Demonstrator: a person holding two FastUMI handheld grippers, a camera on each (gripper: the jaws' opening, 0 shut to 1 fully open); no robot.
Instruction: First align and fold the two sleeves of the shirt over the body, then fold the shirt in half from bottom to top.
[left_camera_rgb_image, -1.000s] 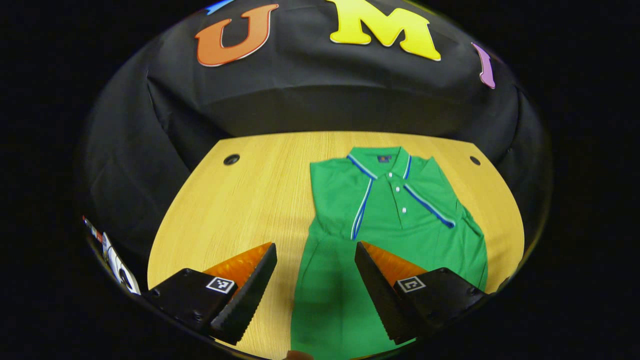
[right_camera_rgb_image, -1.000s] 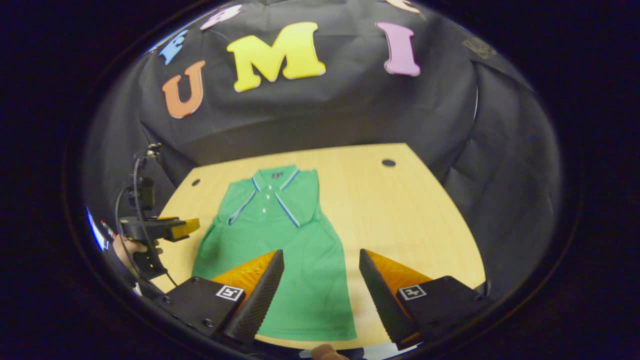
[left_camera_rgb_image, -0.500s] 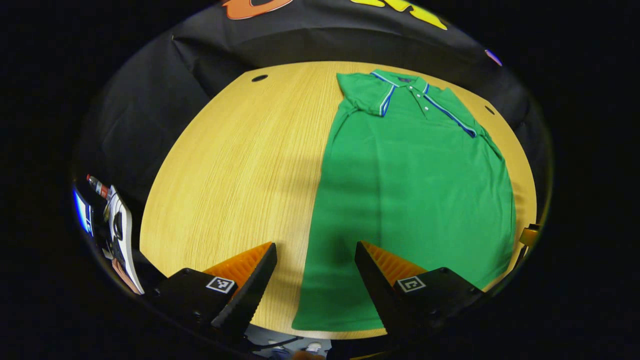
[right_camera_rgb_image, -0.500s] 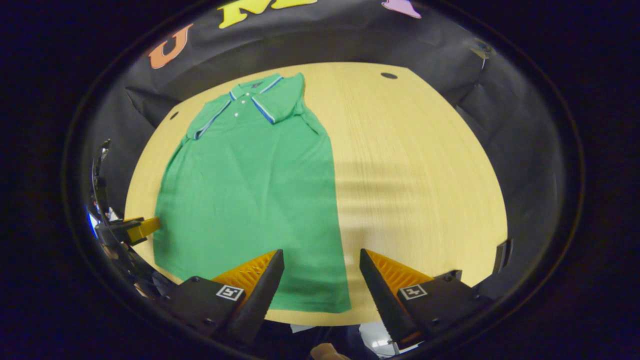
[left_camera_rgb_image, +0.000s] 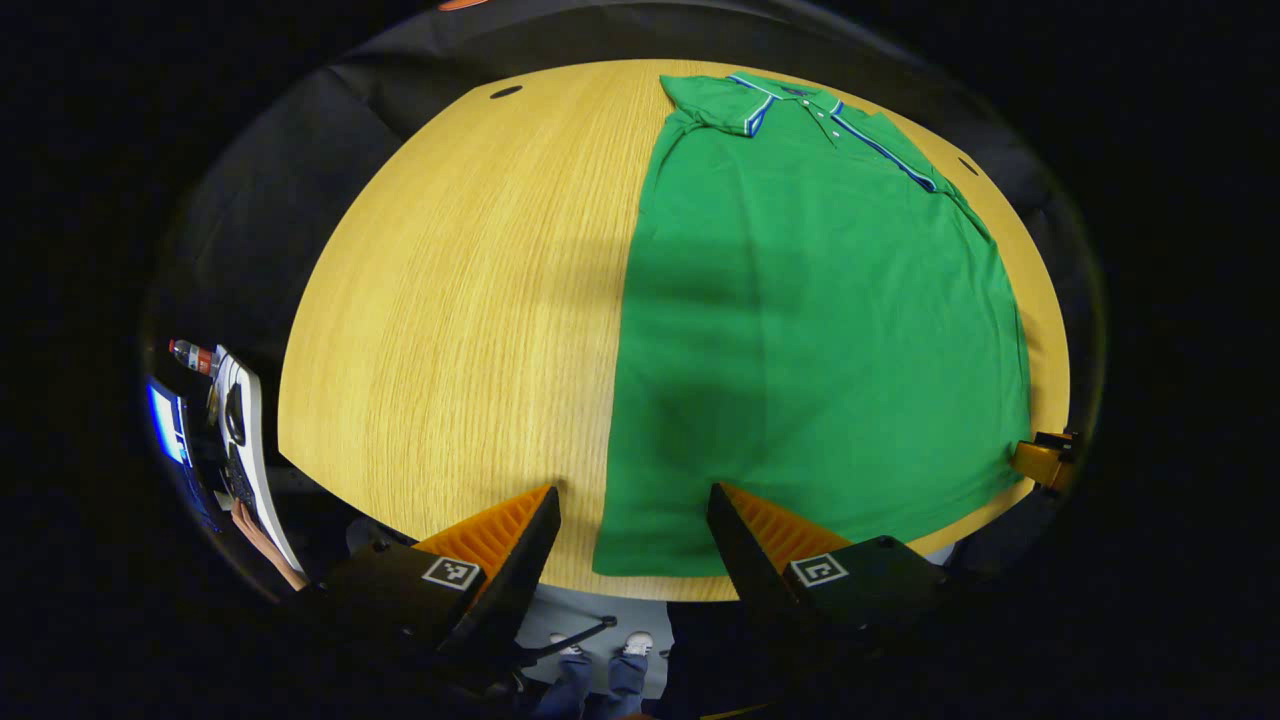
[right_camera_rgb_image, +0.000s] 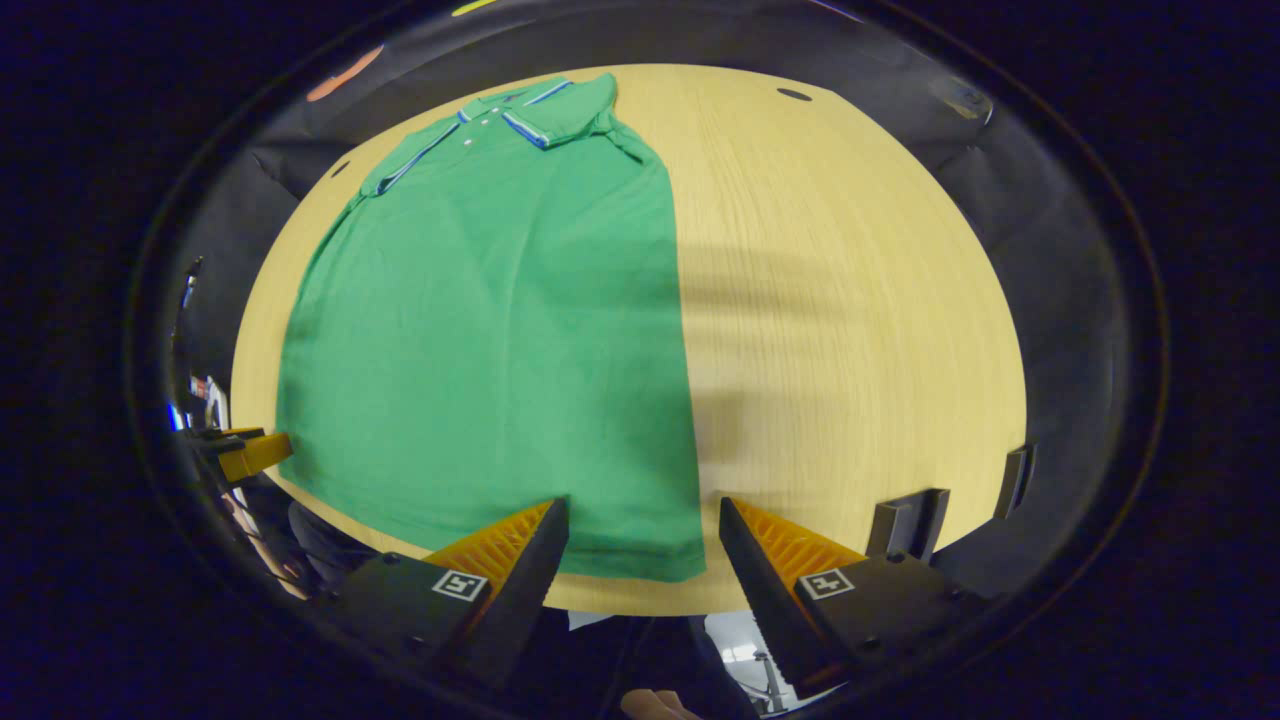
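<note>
Lying flat, green knit shirt (left_camera_rgb_image: 820, 330) (sleeves folded), grained wooden table (left_camera_rgb_image: 450, 300)

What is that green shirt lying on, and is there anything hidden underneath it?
The green shirt lies flat on a wooden table, whose bare top shows beside it. Whatever is beneath the cloth is covered; the fabric shows no bulge, so probably only tabletop.

Green polo shirt (left_camera_rgb_image: 810, 330) before me — flat on the table (left_camera_rgb_image: 450, 300), sleeves folded in, blue-trimmed collar (left_camera_rgb_image: 800, 95) at far end.
</note>
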